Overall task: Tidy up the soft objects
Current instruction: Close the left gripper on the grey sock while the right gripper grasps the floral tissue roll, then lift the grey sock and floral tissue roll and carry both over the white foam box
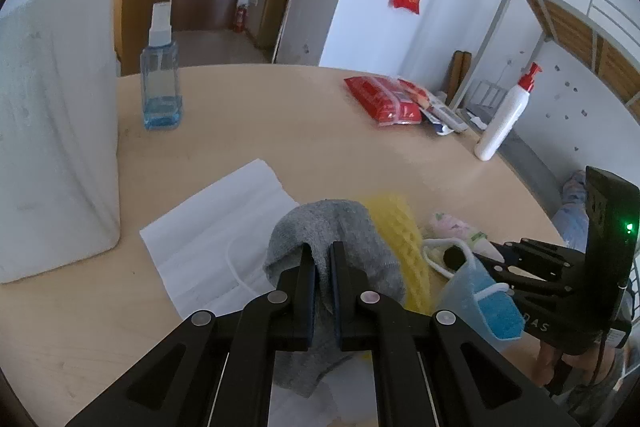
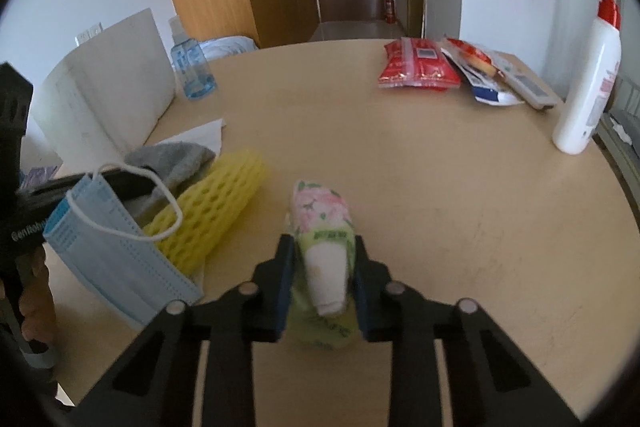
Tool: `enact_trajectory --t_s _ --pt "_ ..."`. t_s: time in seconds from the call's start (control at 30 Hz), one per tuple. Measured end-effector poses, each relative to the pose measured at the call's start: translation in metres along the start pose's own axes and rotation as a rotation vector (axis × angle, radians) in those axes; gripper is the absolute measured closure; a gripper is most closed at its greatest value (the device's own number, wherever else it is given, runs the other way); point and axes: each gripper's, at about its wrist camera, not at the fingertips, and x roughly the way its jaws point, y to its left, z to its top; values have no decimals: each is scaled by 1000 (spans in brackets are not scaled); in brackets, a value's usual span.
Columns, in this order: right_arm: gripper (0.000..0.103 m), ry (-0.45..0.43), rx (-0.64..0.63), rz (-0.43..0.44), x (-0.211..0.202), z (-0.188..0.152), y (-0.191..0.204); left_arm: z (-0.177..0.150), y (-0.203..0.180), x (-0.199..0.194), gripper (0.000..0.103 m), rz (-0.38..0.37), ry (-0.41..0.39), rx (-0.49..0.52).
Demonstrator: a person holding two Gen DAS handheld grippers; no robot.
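Note:
My left gripper (image 1: 322, 251) is shut on a grey sock (image 1: 320, 223), which drapes over the fingertips above a white mask (image 1: 216, 239) lying flat on the wooden table (image 1: 280, 115). A yellow foam net (image 1: 400, 231) lies to its right, and a blue mask (image 1: 476, 291) beyond that. My right gripper (image 2: 322, 243) is shut on a floral tissue pack (image 2: 324, 223) whose far end rests on the table. The sock (image 2: 172, 155), the foam net (image 2: 216, 207) and the blue mask (image 2: 116, 247) lie to its left in the right wrist view.
A white foam block (image 1: 56, 131) stands at the left with a blue spray bottle (image 1: 160, 83) behind it. Red snack packets (image 2: 420, 67) and a white pump bottle (image 2: 592, 75) sit at the far right near the table edge.

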Motion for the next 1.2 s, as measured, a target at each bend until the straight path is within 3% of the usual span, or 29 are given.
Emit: enact_trajectory --t_s 0.1,0.5,1.2 --pt "81 -7 14 3 -3 0 -1 -1 -1 -6 97 -7 -18 10" --pt "82 -104 36 -19 -40 0 0 5 -3 -36 97 -4 -110 9" --pt "82 -303 25 1 -125 -9 14 -12 -51 -123 97 71 -271 77"
